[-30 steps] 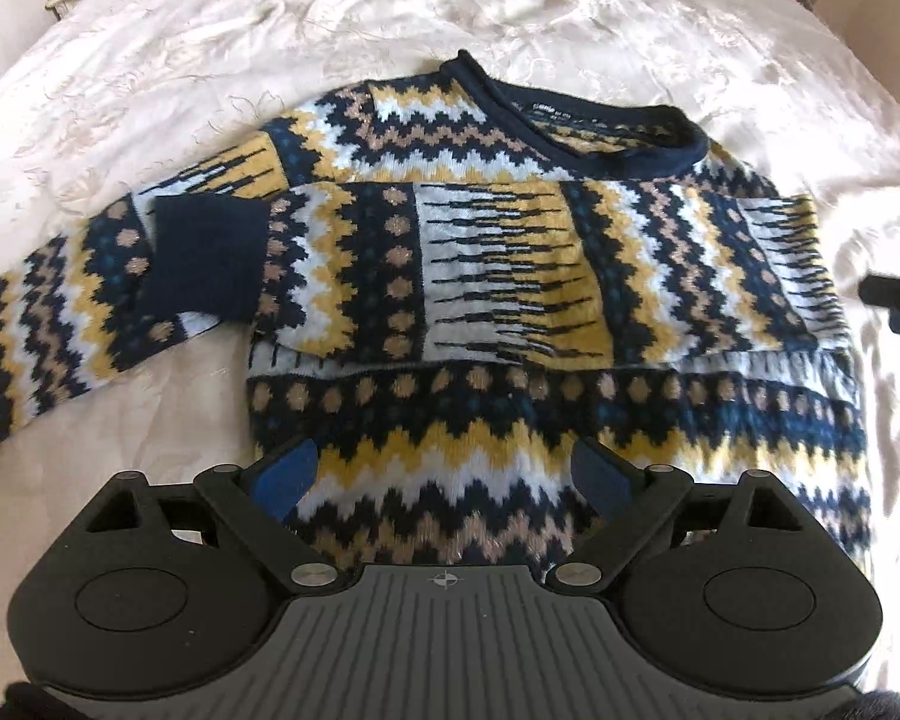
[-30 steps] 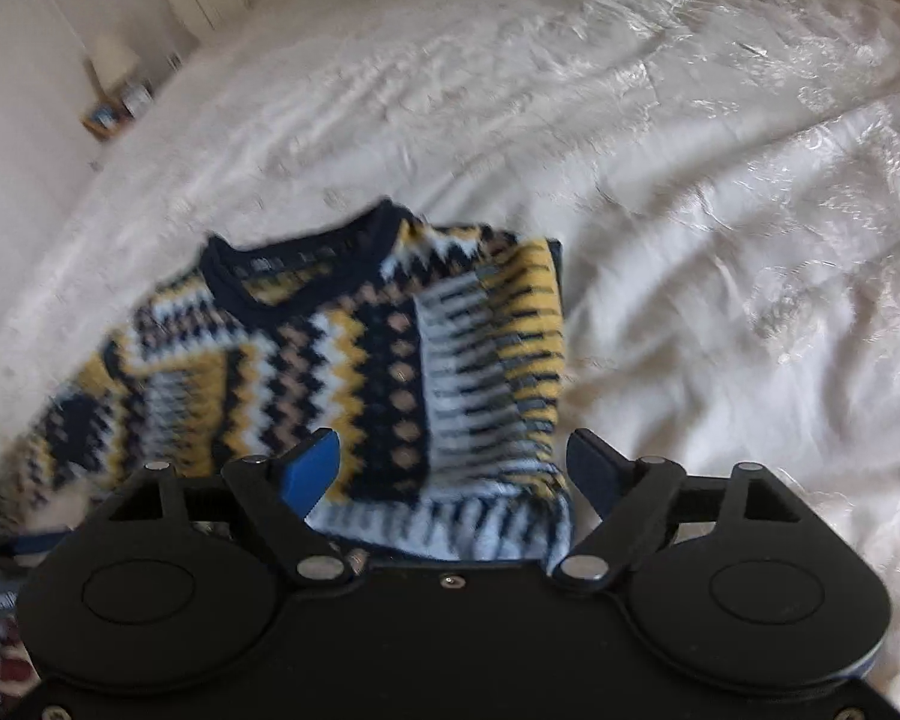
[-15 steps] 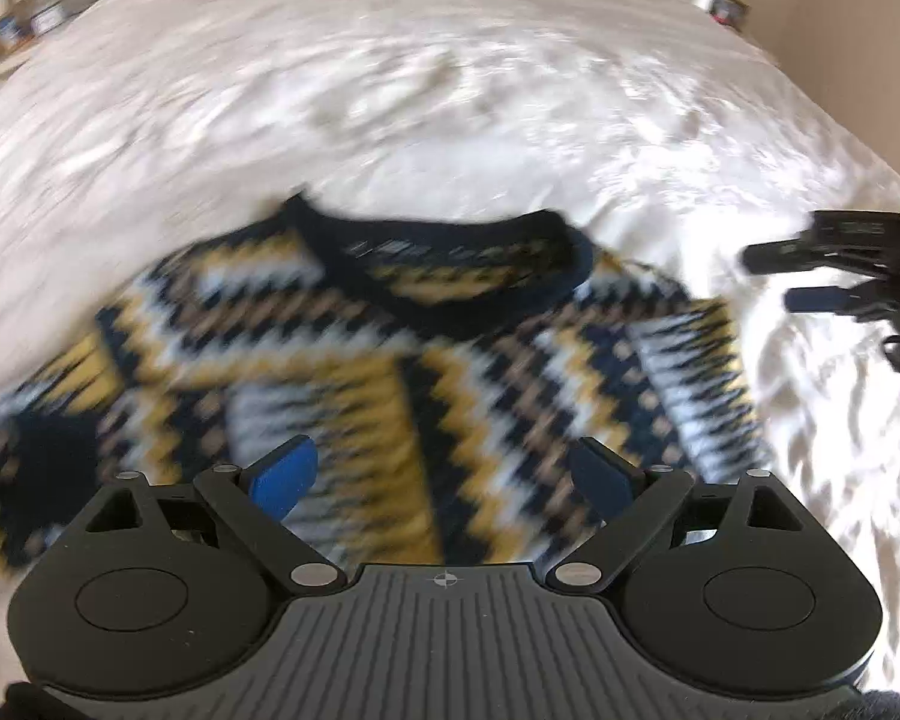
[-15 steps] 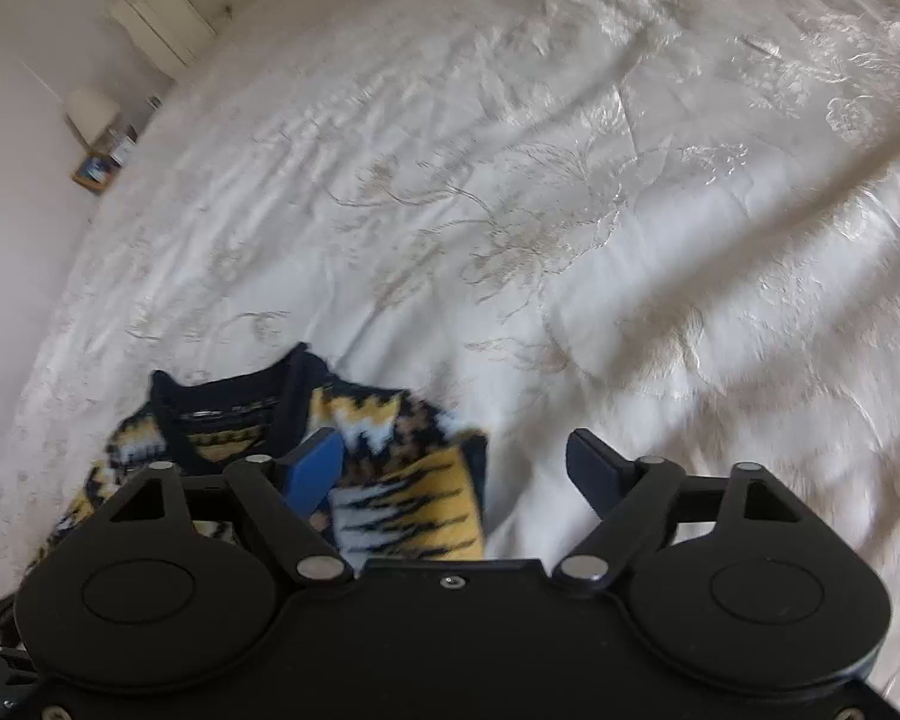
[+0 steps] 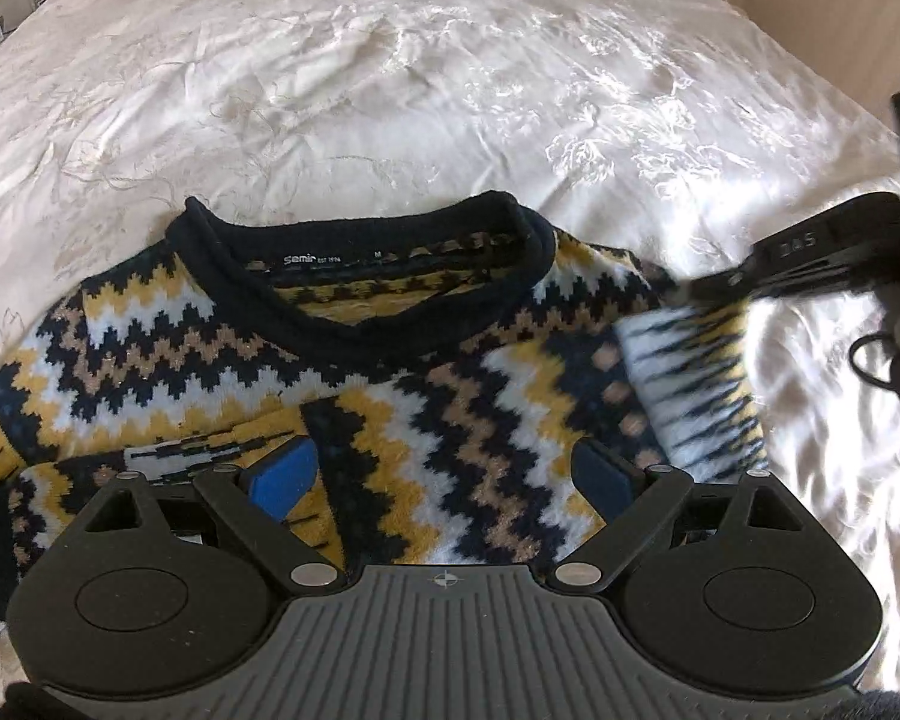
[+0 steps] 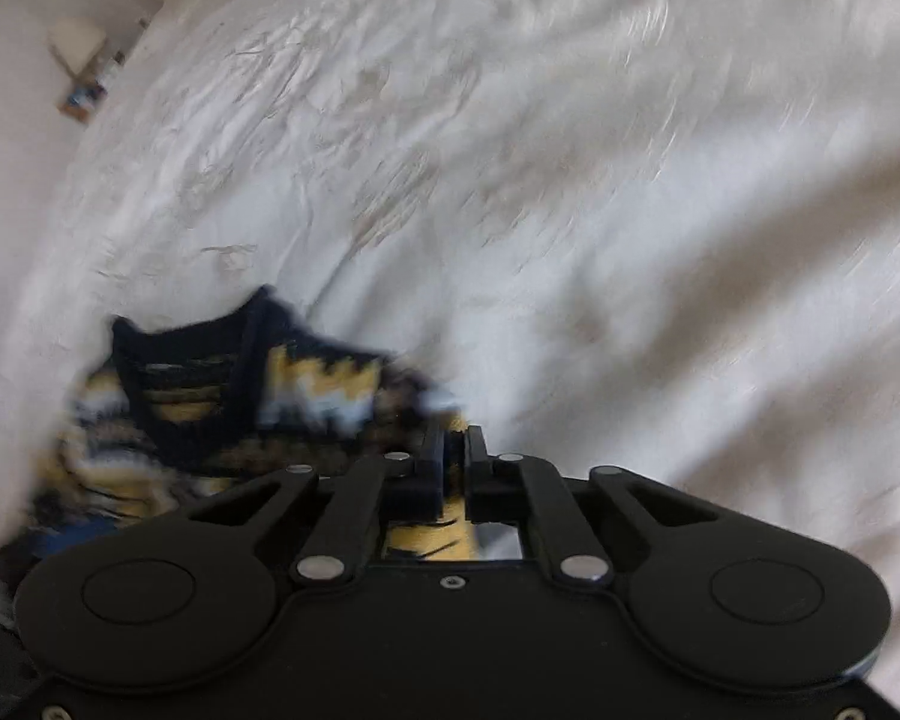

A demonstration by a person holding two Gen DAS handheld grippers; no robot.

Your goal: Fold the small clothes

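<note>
The knitted sweater (image 5: 390,372) lies flat on the bed (image 5: 390,90), spread over a white embroidered bedspread, its navy collar (image 5: 360,276) toward the head of the bed and the neck label facing up. It carries zigzag bands of navy, mustard, white and tan. One sleeve is folded across the chest, a striped white-and-yellow stretch of it showing near the right shoulder.

The left gripper (image 5: 444,480) hovers low over the sweater's chest, jaws wide, one blue pad (image 5: 285,477) on each side and only knit pattern showing between them. Nothing is pinched there.

Over on the right-hand edge of the left wrist view, the right gripper (image 5: 714,288) comes in from the side and its tips meet the sweater at the right shoulder edge. From its own camera the right gripper (image 6: 455,450) has its jaws drawn tight together, with yellow and black knit visible right under and behind the closed fingers (image 6: 432,462). That view is smeared with blur, so how much cloth sits between the pads I cannot tell, but the jaws are clamped at the sweater's edge.

A small nightstand (image 6: 84,84) with a lamp stands beside the bed's far corner, blurred.
</note>
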